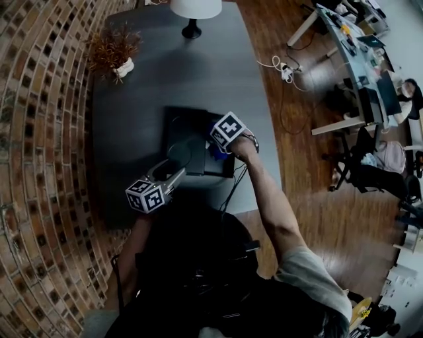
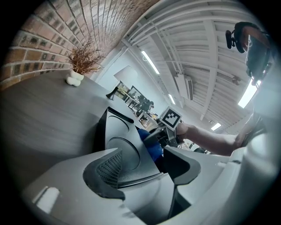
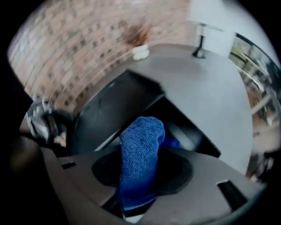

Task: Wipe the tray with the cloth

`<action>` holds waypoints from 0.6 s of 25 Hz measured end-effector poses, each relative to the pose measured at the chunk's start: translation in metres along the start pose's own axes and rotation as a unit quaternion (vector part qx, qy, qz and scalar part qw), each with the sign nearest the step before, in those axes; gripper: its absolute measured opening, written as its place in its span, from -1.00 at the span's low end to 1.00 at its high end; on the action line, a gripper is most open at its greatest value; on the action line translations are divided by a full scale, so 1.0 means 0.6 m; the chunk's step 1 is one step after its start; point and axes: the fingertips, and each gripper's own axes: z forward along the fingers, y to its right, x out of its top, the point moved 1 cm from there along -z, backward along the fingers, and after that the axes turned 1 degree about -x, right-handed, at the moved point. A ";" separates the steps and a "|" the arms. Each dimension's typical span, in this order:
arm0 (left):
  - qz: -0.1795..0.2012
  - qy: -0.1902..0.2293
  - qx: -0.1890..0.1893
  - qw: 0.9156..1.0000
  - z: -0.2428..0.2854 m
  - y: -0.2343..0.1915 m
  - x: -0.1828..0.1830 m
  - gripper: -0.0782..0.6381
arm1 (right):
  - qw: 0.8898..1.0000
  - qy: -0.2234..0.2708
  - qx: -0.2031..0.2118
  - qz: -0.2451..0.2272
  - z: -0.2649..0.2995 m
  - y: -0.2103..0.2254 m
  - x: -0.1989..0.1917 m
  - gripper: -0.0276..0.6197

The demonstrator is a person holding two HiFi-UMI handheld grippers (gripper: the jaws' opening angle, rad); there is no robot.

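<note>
Left gripper view: the left hand-held gripper [image 2: 147, 173] has its jaws closed partway on the near edge of the black tray [image 2: 123, 140], with the ribbed pad against the tray's upper face. A round recess is moulded into that face.

Right gripper view, which is blurred: the right hand-held gripper [image 3: 140, 176] has its jaws narrowed on a blue cloth [image 3: 141, 145]. The cloth stands up between them as a folded wad and points towards the tray below.

Head view: the tray [image 1: 188, 132] sits at centre frame on the dark grey surface [image 1: 198, 72]. The left hand-held gripper [image 1: 173, 177] is on its lower left edge. The right hand-held gripper [image 1: 215, 150] holds the cloth [image 1: 213, 153] over its lower right part. Whether the cloth touches the tray cannot be told.

The only print in view is the black-and-white square pattern on each gripper's cube [image 1: 228, 130]. It carries no lettering.

Further up the surface, a dried plant [image 1: 114, 53] in a white pot stands at upper left. A lamp [image 1: 195, 10] with a white shade and black base is at top centre.

A brick wall [image 1: 39, 132] borders the surface along the left of the frame. To the right is a wooden floor [image 1: 291, 165] with a cable and plug strip [image 1: 284, 69]. Cluttered desks [image 1: 350, 59] and a seated person [image 1: 410, 89] occupy the upper right.
</note>
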 end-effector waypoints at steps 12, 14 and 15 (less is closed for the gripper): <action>0.000 -0.003 0.007 1.000 -0.003 -0.004 0.002 -0.01 | 0.981 0.019 0.090 0.170 0.004 0.028 0.052 -0.41; -0.002 0.000 0.008 1.000 -0.001 0.000 0.003 -0.01 | 0.983 0.013 0.082 0.164 0.003 0.036 0.058 -0.40; -0.002 0.000 0.008 1.000 0.000 0.002 0.003 -0.01 | 0.986 0.008 0.074 0.149 0.002 0.038 0.057 -0.39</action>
